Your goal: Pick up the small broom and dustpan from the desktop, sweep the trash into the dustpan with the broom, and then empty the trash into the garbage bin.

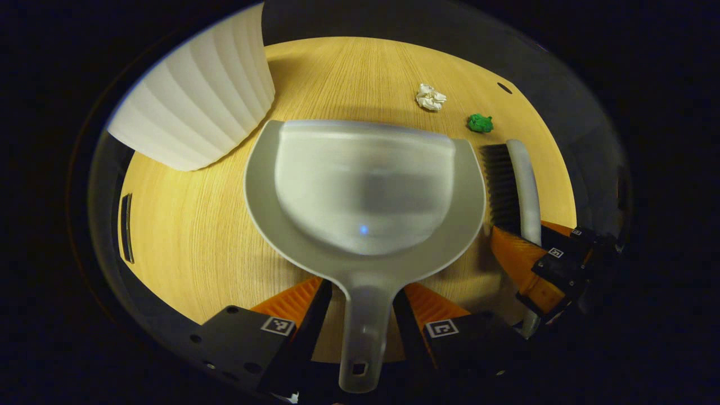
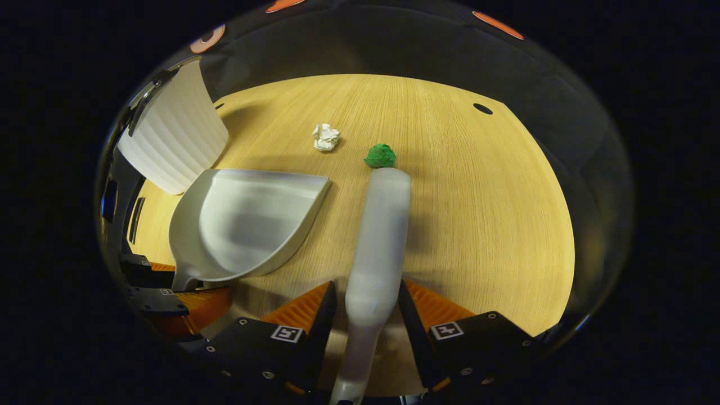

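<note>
The green paper wad (image 2: 380, 156) lies on the table (image 2: 495, 225) just past the far tip of the broom (image 2: 378, 247), right along the broom's long axis, which runs straight forward from the right claw (image 2: 365, 306); the white crumpled paper (image 2: 325, 136) sits near it, off to the left and slightly farther out. Both scraps lie ahead of the dustpan (image 1: 364, 191), beyond its open front lip and toward its right side, so the likely sweep runs from the wads back and leftward into the pan. The right claw pinches the broom's handle between its two fingers, bristles facing the dustpan in the left gripper view. The left claw (image 1: 363, 315) pinches the dustpan's handle, the pan lying low over the table. The ribbed white garbage bin (image 1: 197, 95) stands just beside the dustpan's far left corner, nearer the left claw
</note>
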The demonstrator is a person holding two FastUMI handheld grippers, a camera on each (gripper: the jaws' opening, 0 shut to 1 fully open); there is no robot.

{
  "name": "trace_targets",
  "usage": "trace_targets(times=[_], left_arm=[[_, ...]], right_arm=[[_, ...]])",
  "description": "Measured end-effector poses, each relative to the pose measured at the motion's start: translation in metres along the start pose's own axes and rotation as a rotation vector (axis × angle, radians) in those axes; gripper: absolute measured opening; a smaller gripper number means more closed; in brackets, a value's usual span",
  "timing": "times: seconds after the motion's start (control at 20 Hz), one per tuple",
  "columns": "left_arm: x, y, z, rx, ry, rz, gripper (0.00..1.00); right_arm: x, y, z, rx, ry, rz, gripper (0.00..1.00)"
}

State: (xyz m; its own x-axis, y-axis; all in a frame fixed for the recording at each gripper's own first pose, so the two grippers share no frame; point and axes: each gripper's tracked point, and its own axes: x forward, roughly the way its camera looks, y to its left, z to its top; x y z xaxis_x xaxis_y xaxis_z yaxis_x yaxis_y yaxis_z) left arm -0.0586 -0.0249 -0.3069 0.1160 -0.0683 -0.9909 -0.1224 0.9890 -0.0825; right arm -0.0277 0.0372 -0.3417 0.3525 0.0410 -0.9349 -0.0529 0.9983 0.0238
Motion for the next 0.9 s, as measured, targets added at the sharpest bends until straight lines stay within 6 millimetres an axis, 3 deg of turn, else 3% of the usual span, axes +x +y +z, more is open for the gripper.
trace_targets(times=[0.05,0.1,0.15,0.2,0.3,0.35,0.6,0.75,0.9], left_arm=[[0.001,0.001,-0.002,-0.002,0.008,0.005,0.63],[0.008,0.000,-0.005,0.006,0.033,0.009,0.51],[0.003,-0.003,-0.003,0.029,0.040,0.010,0.41],[0.003,-0.003,0.000,0.051,0.036,0.004,0.37],[0.001,-0.002,0.005,0.103,0.032,-0.020,0.35],[-0.001,0.002,0.012,0.134,0.017,-0.025,0.33],[-0.004,0.012,0.049,0.368,-0.011,-0.093,0.32],[-0.002,0.015,0.076,0.551,-0.004,-0.136,0.30],[0.009,0.013,0.104,0.623,-0.007,-0.137,0.29]], right_arm=[[0.005,-0.001,-0.003,0.008,0.011,-0.003,0.54],[0.004,0.001,-0.001,0.018,0.017,0.005,0.47],[0.006,0.000,0.001,0.027,0.021,0.006,0.43],[0.006,0.000,0.001,0.032,0.028,0.013,0.43],[0.001,-0.003,0.005,0.048,0.031,0.032,0.45],[0.001,-0.007,0.007,0.061,0.034,0.038,0.34],[-0.002,-0.040,0.026,0.071,0.025,0.049,0.31],[0.010,-0.058,0.050,0.049,0.022,0.068,0.31],[0.020,-0.062,0.082,0.009,0.020,0.122,0.30]])
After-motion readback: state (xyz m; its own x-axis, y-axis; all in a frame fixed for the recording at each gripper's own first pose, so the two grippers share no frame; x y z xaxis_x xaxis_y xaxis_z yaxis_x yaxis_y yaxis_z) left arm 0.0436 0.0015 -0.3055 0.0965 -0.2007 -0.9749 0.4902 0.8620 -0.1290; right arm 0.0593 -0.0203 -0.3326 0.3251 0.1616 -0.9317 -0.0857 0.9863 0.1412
